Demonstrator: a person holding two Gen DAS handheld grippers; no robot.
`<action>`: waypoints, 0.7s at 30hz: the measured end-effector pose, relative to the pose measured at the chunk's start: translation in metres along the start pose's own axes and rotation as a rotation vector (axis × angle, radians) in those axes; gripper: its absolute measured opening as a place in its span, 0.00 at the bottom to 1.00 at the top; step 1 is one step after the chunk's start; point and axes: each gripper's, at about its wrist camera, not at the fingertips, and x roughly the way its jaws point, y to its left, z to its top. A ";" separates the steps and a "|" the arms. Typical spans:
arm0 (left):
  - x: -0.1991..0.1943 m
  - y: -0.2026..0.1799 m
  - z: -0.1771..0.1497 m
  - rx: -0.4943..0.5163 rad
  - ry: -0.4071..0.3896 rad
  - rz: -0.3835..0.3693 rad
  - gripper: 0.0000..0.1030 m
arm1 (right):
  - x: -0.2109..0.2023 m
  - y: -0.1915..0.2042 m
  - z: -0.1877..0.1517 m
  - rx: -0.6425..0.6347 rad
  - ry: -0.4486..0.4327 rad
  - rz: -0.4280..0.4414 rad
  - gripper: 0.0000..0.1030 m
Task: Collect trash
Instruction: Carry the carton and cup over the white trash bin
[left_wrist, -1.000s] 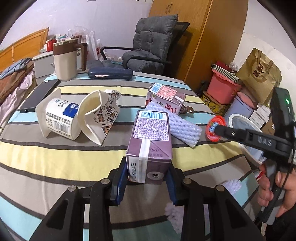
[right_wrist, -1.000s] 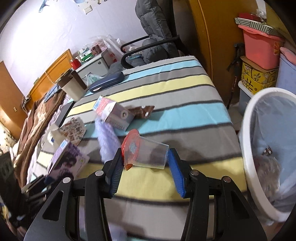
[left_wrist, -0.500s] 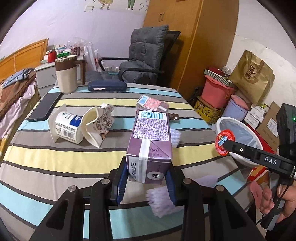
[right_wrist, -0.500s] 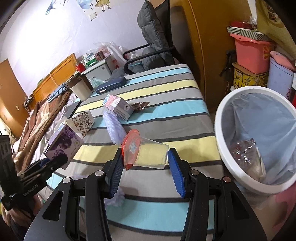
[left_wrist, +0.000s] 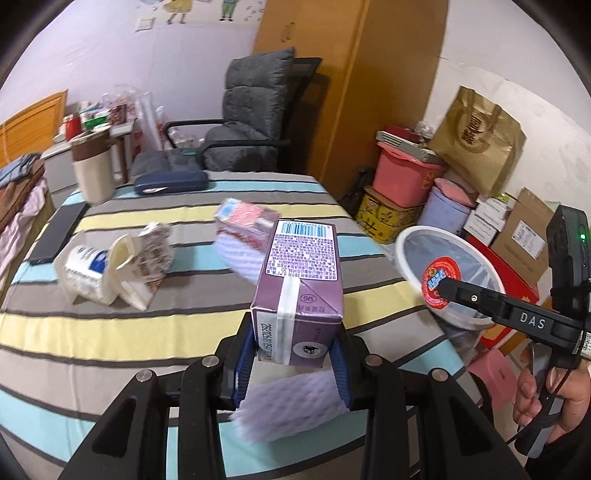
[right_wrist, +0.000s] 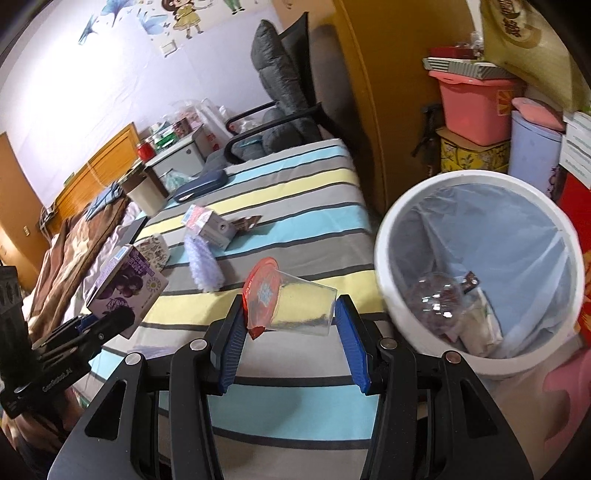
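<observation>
Left wrist view: left gripper (left_wrist: 291, 369) clamps purple carton (left_wrist: 301, 295) endwise, long axis pointing away along fingers.

grey chair (left_wrist: 255, 122), beige mug (left_wrist: 92, 170), black phone (left_wrist: 59, 232)

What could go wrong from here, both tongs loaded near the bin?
1. The clear cup lies sideways between the right tongs, pinched end to end; thin plastic could buckle or pop out before reaching the bin.
2. The left tongs hold the purple carton only by its lower end, so it could pivot or slip.
3. Both tongs head toward one bin and could collide at its rim.
</observation>
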 end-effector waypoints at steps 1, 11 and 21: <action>0.001 -0.005 0.002 0.010 0.000 -0.007 0.36 | -0.002 -0.004 0.001 0.009 -0.007 -0.009 0.49; 0.024 -0.058 0.015 0.098 0.020 -0.101 0.36 | -0.027 -0.046 0.000 0.083 -0.062 -0.096 0.49; 0.052 -0.111 0.025 0.170 0.049 -0.174 0.36 | -0.043 -0.083 -0.006 0.149 -0.085 -0.170 0.49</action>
